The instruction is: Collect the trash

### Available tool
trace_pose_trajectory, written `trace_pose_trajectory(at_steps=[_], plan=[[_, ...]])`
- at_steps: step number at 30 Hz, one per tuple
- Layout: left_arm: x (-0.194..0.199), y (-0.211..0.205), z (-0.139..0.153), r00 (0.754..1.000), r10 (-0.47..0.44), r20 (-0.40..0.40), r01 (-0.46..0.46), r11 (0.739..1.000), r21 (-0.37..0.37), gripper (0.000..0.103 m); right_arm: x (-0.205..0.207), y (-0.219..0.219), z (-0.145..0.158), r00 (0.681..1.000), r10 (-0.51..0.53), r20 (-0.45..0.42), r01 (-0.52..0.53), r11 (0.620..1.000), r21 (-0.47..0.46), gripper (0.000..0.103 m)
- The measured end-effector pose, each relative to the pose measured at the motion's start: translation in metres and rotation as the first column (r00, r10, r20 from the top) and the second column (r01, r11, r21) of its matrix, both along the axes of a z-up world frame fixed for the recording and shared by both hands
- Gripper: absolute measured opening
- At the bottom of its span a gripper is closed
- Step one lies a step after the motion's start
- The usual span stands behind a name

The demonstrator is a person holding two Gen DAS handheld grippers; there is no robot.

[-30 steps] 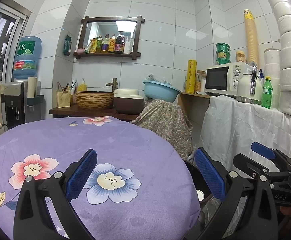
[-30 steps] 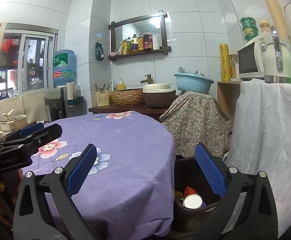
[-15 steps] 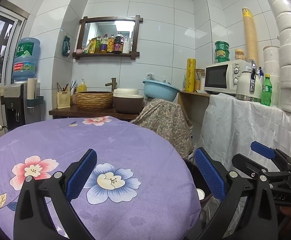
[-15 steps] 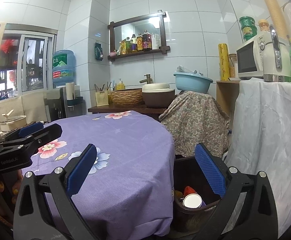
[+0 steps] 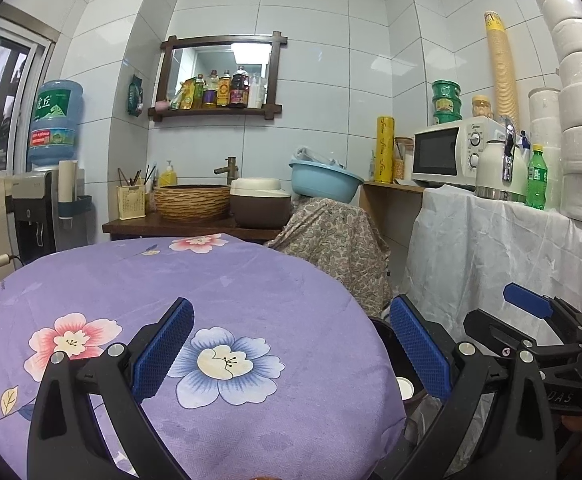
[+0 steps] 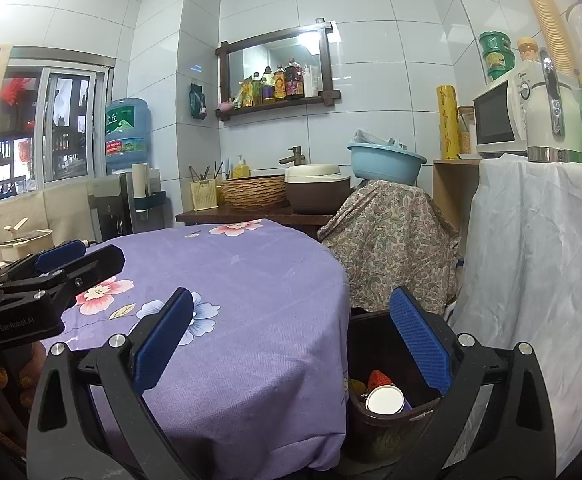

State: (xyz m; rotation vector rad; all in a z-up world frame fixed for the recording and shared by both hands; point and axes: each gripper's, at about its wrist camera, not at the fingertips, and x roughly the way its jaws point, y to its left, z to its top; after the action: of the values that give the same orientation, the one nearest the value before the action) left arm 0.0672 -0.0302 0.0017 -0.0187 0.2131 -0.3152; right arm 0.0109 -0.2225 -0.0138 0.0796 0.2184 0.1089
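Note:
A dark trash bin (image 6: 375, 336) stands on the floor beside the round table with a purple flowered cloth (image 6: 251, 280). It holds a white paper cup (image 6: 385, 399), a red strawberry-like item (image 6: 379, 378) and other scraps. My right gripper (image 6: 291, 340) is open and empty, held over the table edge and the bin. My left gripper (image 5: 291, 344) is open and empty above the table (image 5: 211, 288); the bin (image 5: 401, 380) shows partly behind its right finger. No trash shows on the tabletop. Each gripper shows in the other's view: the right gripper (image 5: 531, 320), the left gripper (image 6: 51, 272).
A chair draped in paisley cloth (image 6: 391, 240) stands behind the bin. A white-draped counter (image 6: 539, 260) with microwave, kettle and green bottle is on the right. A wooden counter (image 5: 195, 224) with basket, pot and blue basin is behind the table. A water dispenser (image 5: 47, 184) stands left.
Both grippers stay open and nearly still. The left wrist view has shifted very slightly; nothing was picked up or dropped.

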Motion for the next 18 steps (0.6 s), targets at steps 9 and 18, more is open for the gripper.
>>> trace_pose_trajectory(at_steps=[9, 18], plan=[[0.0013, 0.0047, 0.0010, 1.000, -0.012, -0.017, 0.012, 1.000, -0.018, 0.097, 0.0002, -0.0003, 0.0010, 1.000, 0.003, -0.004, -0.003, 1.000, 0.000, 0.097], [0.0016, 0.0024, 0.0012, 0.999, -0.028, -0.017, 0.028, 1.000, -0.012, 0.097, 0.0014, 0.0001, 0.0016, 1.000, 0.005, -0.004, -0.005, 1.000, -0.001, 0.097]])
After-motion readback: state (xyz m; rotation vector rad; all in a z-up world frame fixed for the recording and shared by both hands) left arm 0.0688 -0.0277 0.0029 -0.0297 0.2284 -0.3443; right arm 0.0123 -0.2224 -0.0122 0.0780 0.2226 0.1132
